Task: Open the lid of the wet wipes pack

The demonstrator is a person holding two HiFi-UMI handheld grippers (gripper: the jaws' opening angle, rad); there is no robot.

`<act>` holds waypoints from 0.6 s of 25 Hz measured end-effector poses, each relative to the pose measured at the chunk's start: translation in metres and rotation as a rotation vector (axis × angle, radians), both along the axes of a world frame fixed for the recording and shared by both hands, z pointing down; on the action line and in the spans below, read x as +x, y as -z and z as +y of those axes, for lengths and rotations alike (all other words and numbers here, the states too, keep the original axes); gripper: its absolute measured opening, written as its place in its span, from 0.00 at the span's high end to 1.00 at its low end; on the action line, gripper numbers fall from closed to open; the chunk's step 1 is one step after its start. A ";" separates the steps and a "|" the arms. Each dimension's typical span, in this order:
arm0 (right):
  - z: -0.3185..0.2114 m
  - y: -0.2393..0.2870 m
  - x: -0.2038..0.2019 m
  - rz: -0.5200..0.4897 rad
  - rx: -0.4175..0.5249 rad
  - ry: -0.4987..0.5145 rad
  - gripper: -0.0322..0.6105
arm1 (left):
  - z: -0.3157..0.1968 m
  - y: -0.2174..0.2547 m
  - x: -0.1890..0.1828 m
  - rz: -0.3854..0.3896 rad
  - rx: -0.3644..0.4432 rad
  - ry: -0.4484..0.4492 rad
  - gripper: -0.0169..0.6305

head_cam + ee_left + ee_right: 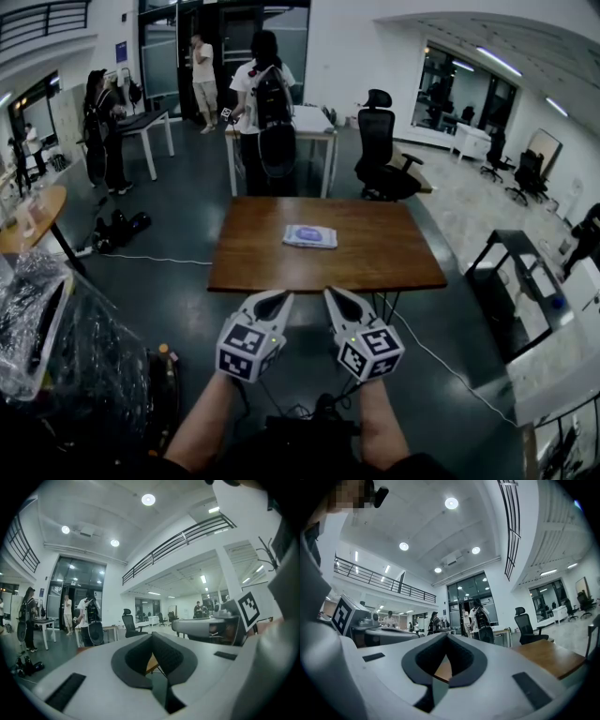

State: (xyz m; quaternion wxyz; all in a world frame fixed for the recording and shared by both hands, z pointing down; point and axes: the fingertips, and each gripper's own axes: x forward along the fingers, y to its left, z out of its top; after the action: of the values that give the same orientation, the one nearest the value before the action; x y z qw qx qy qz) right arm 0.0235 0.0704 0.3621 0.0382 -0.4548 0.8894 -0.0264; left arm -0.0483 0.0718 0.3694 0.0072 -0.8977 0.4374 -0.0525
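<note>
— Wet wipes pack point(310, 236)?
— Flat near the middle of the wooden bench point(375, 267), visible from the head view only, well apart from both grippers.
— Fingers point(169, 656)?
— Clenched on nothing, left gripper point(281, 297) and right gripper point(332, 293) alike; plainest in each gripper view.

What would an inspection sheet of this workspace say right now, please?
Surface: brown wooden table, mostly bare.
Job's things: wet wipes pack lies flat near the table's middle; lid state too small to tell.
Clutter: nothing seen on the table.
Grippers: left hand-held gripper and right hand-held gripper both shut, empty, level, near the table's front edge, apart from the pack.
Cables: white cable on the floor left of the table, another on the right.
Surroundings: office chair, people standing beyond.
</note>
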 end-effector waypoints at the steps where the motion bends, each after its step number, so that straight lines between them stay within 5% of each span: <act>1: -0.001 -0.001 0.000 0.001 -0.002 0.000 0.93 | -0.002 0.000 0.000 0.000 0.000 0.000 0.96; 15: -0.040 -0.003 -0.003 0.012 -0.006 -0.009 0.94 | -0.041 -0.006 0.002 -0.011 -0.012 -0.018 0.96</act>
State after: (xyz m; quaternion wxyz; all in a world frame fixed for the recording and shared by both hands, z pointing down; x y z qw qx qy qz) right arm 0.0207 0.0300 0.3650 0.0319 -0.4592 0.8874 -0.0261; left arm -0.0462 0.0312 0.3755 0.0049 -0.9012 0.4291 -0.0598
